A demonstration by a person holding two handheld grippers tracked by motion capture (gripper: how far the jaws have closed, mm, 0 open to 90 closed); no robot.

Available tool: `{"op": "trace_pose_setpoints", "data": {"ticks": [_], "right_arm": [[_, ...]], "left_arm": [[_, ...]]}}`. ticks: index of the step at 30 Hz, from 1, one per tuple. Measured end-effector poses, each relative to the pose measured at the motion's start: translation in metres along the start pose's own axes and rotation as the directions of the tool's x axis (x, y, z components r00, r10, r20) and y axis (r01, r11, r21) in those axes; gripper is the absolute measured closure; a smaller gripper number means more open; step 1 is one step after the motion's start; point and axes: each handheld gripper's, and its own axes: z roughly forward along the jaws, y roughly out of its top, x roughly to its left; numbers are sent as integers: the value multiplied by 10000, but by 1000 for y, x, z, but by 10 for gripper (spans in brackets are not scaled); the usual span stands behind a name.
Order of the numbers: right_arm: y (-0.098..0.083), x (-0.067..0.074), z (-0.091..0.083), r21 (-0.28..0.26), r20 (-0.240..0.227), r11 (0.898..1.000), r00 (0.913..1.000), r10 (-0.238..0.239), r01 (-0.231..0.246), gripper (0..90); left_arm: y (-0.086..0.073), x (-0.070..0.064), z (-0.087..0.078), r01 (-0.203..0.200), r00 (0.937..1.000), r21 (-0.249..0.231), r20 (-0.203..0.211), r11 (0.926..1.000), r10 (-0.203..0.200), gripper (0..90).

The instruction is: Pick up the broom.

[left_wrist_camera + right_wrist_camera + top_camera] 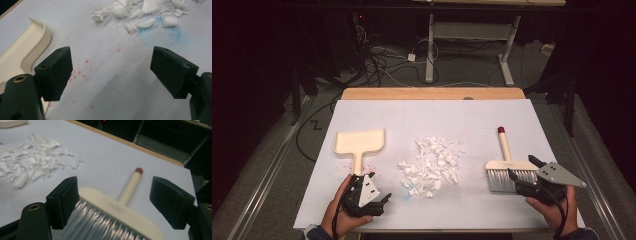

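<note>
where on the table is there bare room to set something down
Bare: the far strip of the table beyond the paper scraps, and the near edge between the left claw and right claw. Crowded: middle row, dustpan, scraps, brush.

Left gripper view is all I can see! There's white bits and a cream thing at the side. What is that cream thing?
Observer: It's a dustpan, lying flat on the white table with its handle pointing toward the person.
Operator: Is there a brush too?
Observer: Yes, a cream brush with a red-tipped handle lies at the right side, bristles toward the person.
Operator: Is someone holding it?
Observer: Not yet. The right gripper is open, with its jaws standing either side of the brush head.
Operator: Are the white bits a big mess?
Observer: The torn white scraps form one loose pile, between dustpan and brush.
</note>
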Motion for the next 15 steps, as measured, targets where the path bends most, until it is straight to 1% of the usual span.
{"op": "trace_pose_setpoints", "data": {"ticks": [1,3,4,5,6,7,8,9,10,11,12,14,15], "right_arm": [[0,0,0,0,0,10000,10000,0,0,237],[2,-6,3,8,234,9998,9995,222,-222,240],[6,-11,10,295,298,9990,9990,323,-332,238],[6,-11,10,295,298,9990,9990,323,-332,238],[9,-15,14,458,442,9981,9983,386,-406,240],[16,-22,26,984,605,9925,9959,668,-726,244],[16,-22,26,984,605,9925,9959,668,-726,244],[20,-27,33,1207,737,9885,9938,827,-913,250],[27,-35,49,1847,831,9734,9890,1221,-1356,272],[29,-39,60,2260,923,9610,9856,1419,-1595,275],[29,-42,70,2557,945,9505,9831,1570,-1764,289],[25,-47,88,3019,426,9376,9849,1676,-1726,322],[23,-48,96,3257,423,9252,9806,1913,-1945,342]], "left_arm": [[0,-1,0,-86,10000,36,-10,10000,86,169],[0,-3,1,-197,9998,87,43,9998,196,169],[1,-4,1,-256,9997,99,55,9996,256,169],[1,-5,0,-313,9995,116,54,9994,312,169],[1,-6,0,-322,9995,118,48,9994,322,169],[2,-7,0,-313,9995,123,30,9994,312,169],[2,-7,0,-322,9995,137,26,9994,321,169],[2,-8,0,-314,9995,131,23,9994,313,169],[3,-8,0,-308,9995,112,39,9995,307,169],[4,-8,0,-327,9995,78,41,9994,326,169],[4,-8,0,-375,9993,87,42,9993,375,169],[3,-9,1,-397,9992,136,71,9991,396,169],[3,-9,1,-399,9992,156,92,9991,398,169]]}}
